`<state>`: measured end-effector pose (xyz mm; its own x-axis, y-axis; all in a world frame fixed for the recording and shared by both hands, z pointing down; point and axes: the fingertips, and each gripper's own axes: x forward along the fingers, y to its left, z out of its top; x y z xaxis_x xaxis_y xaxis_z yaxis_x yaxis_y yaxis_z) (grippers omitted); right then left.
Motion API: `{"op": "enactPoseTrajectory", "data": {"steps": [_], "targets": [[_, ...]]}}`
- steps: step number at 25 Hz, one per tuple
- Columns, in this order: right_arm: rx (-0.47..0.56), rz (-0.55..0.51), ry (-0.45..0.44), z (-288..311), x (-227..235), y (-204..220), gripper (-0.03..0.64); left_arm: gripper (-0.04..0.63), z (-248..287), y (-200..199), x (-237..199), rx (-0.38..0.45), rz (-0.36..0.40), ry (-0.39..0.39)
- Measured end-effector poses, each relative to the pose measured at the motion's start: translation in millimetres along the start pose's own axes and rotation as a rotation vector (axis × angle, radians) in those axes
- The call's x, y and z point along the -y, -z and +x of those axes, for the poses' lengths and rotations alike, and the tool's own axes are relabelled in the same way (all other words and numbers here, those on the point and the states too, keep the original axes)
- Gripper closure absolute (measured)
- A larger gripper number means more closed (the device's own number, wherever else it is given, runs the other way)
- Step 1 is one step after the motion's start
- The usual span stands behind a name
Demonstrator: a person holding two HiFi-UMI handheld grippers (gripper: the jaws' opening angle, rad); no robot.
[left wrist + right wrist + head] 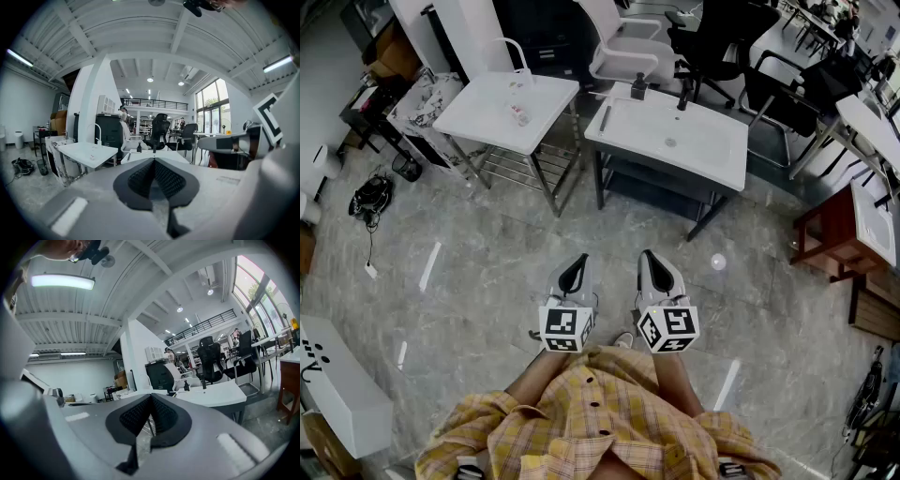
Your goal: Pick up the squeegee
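A slim grey squeegee [605, 117] lies on the left rim of the right-hand white sink [712, 155]. In the left gripper view the squeegee [127, 157] is a thin dark bar far ahead. Both grippers hang close to my body over the grey floor, well short of the sink. My left gripper [573, 271] is shut with nothing in it, and its black pads meet at the left gripper's tip [153, 160]. Beside it my right gripper [650, 262] is shut and empty too, the right gripper's pads [151, 396] touching.
A second white sink table [508, 111] stands to the left on a metal frame. A black tap [682, 94] and dark bottle [638, 87] sit on the right sink. Office chairs [712, 42] stand behind, a red-brown stand [834, 234] at right, cables [370, 199] at left.
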<state>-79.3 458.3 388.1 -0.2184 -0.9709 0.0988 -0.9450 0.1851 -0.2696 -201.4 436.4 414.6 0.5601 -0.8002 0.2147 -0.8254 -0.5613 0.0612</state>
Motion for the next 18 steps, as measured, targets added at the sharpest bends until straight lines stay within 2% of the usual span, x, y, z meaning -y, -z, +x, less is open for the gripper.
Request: {"op": "enactPoseTrajectory", "data": {"steps": [7, 18], "targets": [[0.006, 0.038, 0.000, -23.4, 20.2, 4.2, 0.620, 0.595, -10.8, 12.9, 36.1, -0.025, 0.029, -0.009], [-0.015, 0.024, -0.029, -28.4, 34.4, 8.1, 0.620, 0.595, 3.5, 19.8, 44.5, -0.036, 0.017, -0.010]]}}
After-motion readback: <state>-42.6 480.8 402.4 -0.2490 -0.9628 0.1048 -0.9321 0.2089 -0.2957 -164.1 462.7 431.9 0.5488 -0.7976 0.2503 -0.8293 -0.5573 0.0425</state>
